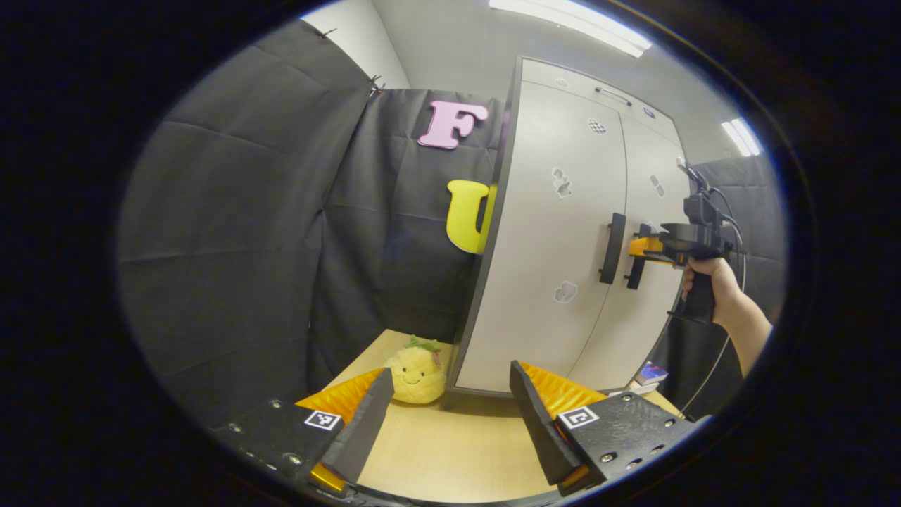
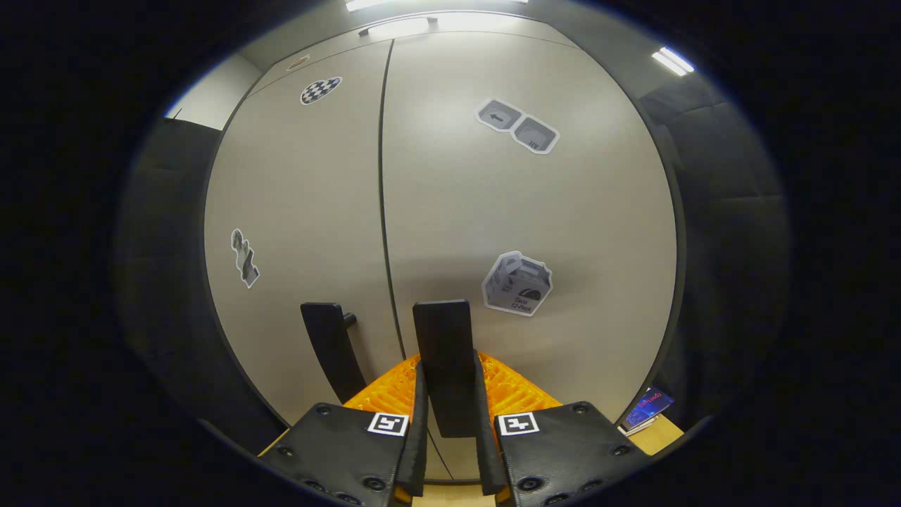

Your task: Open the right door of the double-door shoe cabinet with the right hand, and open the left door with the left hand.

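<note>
The shoe cabinet (image 1: 556, 232) stands upright on the wooden table (image 1: 450, 451), its 2 pale doors flush with the front and meeting at a thin vertical seam. Each door carries a dark vertical handle beside that seam, and several small stickers dot the fronts.

In the right gripper view, the right gripper (image 2: 450, 394) is clenched on the right door's handle (image 2: 442, 345): both fingers press against its sides, with the handle rising between them. The right door (image 2: 535, 225) lies flat against the cabinet. The left door's handle (image 2: 329, 345) stands just beside it, across the seam, on the left door (image 2: 303, 211).

In the left gripper view, the left gripper (image 1: 450, 415) hangs released, its fingers spread wide above the table, well apart from the cabinet. Farther off in that view, a hand (image 1: 707, 278) holds the other gripper level against the handle on the right door. A yellow plush toy (image 1: 417, 373) with a smiling face sits on the table at the cabinet's near corner. A small dark book (image 2: 647, 407) lies on the table by the cabinet's far side.
</note>
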Motion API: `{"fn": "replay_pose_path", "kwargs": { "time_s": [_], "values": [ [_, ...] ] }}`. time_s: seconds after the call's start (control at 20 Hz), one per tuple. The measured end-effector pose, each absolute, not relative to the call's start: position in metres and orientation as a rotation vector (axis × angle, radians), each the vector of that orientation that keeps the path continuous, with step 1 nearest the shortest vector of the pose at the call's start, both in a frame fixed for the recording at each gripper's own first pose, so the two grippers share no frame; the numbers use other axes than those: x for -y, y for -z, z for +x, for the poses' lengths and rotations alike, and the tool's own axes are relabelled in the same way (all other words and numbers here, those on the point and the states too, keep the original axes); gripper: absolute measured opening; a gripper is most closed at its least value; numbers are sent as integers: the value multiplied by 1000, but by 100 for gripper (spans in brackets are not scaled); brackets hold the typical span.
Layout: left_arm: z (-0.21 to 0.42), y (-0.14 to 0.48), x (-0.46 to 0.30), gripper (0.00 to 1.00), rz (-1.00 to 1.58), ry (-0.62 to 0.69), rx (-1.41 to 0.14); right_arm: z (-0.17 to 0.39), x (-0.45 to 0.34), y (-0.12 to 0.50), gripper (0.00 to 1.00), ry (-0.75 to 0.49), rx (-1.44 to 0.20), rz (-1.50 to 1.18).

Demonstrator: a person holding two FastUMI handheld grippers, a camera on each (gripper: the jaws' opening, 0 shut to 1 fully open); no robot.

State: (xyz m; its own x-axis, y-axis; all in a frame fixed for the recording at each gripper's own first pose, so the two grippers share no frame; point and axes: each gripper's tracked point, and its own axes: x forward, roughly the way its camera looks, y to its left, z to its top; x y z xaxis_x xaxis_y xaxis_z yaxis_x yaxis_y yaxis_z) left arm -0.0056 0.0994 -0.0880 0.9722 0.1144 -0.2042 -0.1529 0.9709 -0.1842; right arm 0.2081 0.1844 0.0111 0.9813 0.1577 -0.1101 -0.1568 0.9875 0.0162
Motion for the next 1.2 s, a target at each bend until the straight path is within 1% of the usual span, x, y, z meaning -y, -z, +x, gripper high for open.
{"fn": "replay_pose_path", "kwargs": {
  "time_s": [0.1,0.15,0.2,0.25,0.3,0.4,0.45,0.9,1.2],
  "values": [
    [-16,88,-100,94,-186,-150,-203,208,-184,-11,32,-156,-98,-15],
    [-22,86,-100,95,-185,-155,-198,209,-184,-11,25,-165,-92,-27],
    [-28,84,-100,95,-187,-161,-195,208,-184,-11,25,-174,-86,-24],
    [-33,85,-98,95,-192,-167,-194,206,-183,-12,20,-189,-81,-20],
    [-38,85,-97,94,-196,-173,-196,209,-184,-11,19,-209,-84,-11],
    [-48,88,-94,94,-199,-177,-202,205,-184,-10,9,-243,-111,-16],
    [-50,89,-91,94,-193,-177,-205,203,-183,-9,7,-255,-125,-42],
    [-65,72,-56,95,-143,-151,-180,175,-177,-12,7,-321,-114,-37],
    [-70,84,-32,95,-147,-125,-210,139,-157,-16,7,-375,-116,-5]
  ]
}}
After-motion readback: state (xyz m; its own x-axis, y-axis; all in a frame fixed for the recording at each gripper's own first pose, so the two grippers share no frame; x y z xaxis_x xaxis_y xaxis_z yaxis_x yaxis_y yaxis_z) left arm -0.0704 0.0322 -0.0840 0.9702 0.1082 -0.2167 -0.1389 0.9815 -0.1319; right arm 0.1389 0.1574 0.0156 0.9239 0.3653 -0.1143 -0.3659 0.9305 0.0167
